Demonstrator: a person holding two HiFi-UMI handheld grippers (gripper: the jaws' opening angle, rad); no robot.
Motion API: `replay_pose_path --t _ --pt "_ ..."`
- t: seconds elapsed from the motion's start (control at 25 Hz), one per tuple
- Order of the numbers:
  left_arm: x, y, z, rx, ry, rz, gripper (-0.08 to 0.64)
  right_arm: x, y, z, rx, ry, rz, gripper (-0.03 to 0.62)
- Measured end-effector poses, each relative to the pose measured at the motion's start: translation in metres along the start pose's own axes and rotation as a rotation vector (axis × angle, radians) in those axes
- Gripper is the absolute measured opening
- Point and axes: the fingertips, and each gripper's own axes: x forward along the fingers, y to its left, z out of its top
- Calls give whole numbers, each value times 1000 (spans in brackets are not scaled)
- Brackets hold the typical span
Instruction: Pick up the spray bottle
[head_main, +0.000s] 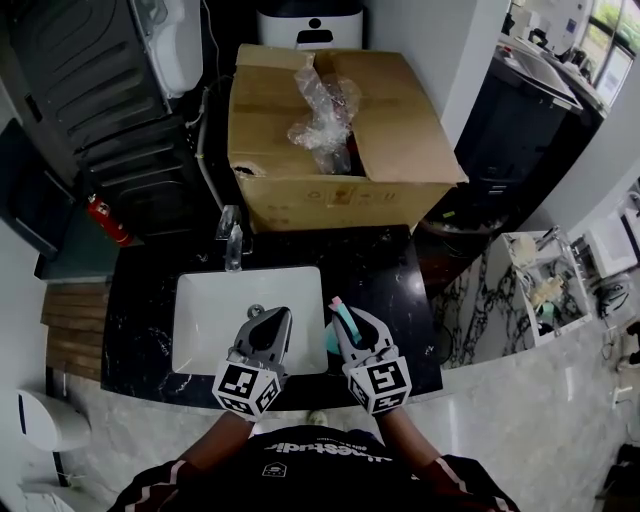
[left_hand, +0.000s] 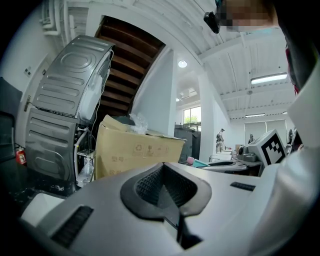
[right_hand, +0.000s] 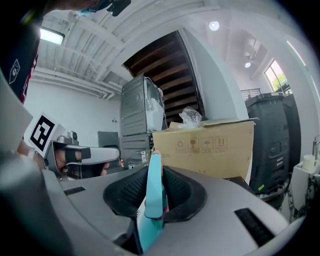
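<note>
The spray bottle (head_main: 344, 316) is teal with a pink tip and stands at the right rim of the white sink (head_main: 200, 320). My right gripper (head_main: 352, 318) is around it. In the right gripper view the bottle's teal head (right_hand: 156, 192) stands upright between the ribbed pads (right_hand: 182, 192), which press on it from both sides. My left gripper (head_main: 270, 318) hovers over the sink's front right part, to the left of the bottle. In the left gripper view its jaws (left_hand: 167, 192) are shut with nothing between them.
A black marble counter (head_main: 390, 270) surrounds the sink, with a faucet (head_main: 233, 240) at its back rim. A large open cardboard box (head_main: 330, 190) holding crumpled plastic stands behind. A grey appliance (head_main: 100, 80) and a red fire extinguisher (head_main: 108, 222) are at the left.
</note>
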Motion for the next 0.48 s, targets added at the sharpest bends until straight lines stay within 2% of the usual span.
replay_pose_path --t 0.2,0.48 --pt "-10 -9 14 15 -7 -2 15 -14 5 14 1 -15 -8 99" --pt "-52 -4 38 44 -18 19 15 -29 41 27 19 -18 2 98"
